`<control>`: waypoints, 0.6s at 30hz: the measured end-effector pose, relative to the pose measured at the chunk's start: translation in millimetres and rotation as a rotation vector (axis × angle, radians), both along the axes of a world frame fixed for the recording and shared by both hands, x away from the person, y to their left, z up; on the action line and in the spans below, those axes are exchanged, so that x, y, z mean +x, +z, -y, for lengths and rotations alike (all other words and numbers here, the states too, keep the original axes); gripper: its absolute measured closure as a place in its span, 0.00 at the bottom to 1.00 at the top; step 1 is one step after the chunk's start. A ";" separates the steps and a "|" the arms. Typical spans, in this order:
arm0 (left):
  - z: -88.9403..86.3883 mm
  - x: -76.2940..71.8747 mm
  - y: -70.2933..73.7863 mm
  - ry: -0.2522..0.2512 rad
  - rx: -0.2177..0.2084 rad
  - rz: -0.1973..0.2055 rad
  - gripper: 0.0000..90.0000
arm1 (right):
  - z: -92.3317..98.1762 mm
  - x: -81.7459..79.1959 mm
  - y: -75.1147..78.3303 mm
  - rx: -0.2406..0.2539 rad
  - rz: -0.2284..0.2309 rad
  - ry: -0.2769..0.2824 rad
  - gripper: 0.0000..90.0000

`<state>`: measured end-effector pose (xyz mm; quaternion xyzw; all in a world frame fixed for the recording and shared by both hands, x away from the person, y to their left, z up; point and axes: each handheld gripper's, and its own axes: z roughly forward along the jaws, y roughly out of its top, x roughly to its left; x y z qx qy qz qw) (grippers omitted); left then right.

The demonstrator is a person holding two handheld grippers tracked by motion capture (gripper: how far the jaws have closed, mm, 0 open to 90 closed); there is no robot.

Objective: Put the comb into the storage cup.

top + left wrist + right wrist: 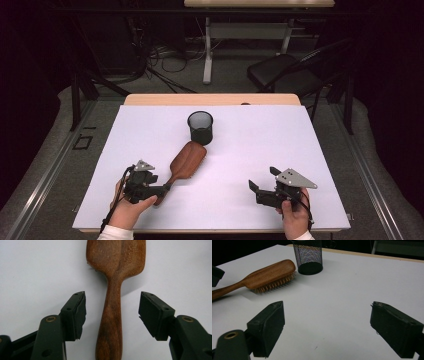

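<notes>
A wooden hairbrush [187, 160] lies bristles down on the white sheet, its head towards a black mesh cup [200, 127] and its handle towards the person's left hand. My left gripper [165, 190] is open at the handle's end. In the left gripper view the handle [111, 322] runs up between the two pads with a gap on each side, neither pad touching it. My right gripper [263, 179] rests near the front right of the sheet, open, with nothing between its jaws. In the right gripper view, the brush [267, 273] and the cup [308, 257] lie at the far left.
The white sheet [260, 140] covers most of a wooden table, whose far edge [212, 99] shows behind it. Beyond the table stand a dark chair [285, 70], another table's legs [207, 50] and cables on the floor.
</notes>
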<state>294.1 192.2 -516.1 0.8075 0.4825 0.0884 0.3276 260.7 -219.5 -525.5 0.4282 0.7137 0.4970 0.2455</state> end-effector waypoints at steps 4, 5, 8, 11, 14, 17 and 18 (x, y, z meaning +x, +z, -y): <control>0.7 -0.1 0.3 -0.012 0.007 0.008 0.43 | 0.0 0.1 0.0 -0.001 -0.002 0.001 0.13; 1.0 0.0 0.5 -0.015 0.013 0.009 0.43 | 0.0 0.1 0.0 -0.001 -0.002 0.001 0.13; 2.1 0.4 1.0 -0.008 0.017 0.005 0.38 | 0.1 0.2 -0.1 -0.006 -0.003 0.001 0.13; 2.9 1.5 2.2 -0.004 0.009 0.003 0.31 | 0.0 0.4 -0.3 -0.008 -0.002 0.001 0.13; 4.1 3.2 4.1 -0.008 0.015 0.005 0.23 | -0.1 0.4 -0.4 -0.010 -0.003 0.000 0.13; 6.1 4.8 5.4 -0.013 0.024 0.007 0.17 | -0.1 0.3 -0.5 -0.012 -0.005 0.000 0.14; 6.8 5.5 5.6 -0.010 0.022 0.009 0.15 | -0.4 0.0 -0.4 -0.009 -0.008 -0.002 0.14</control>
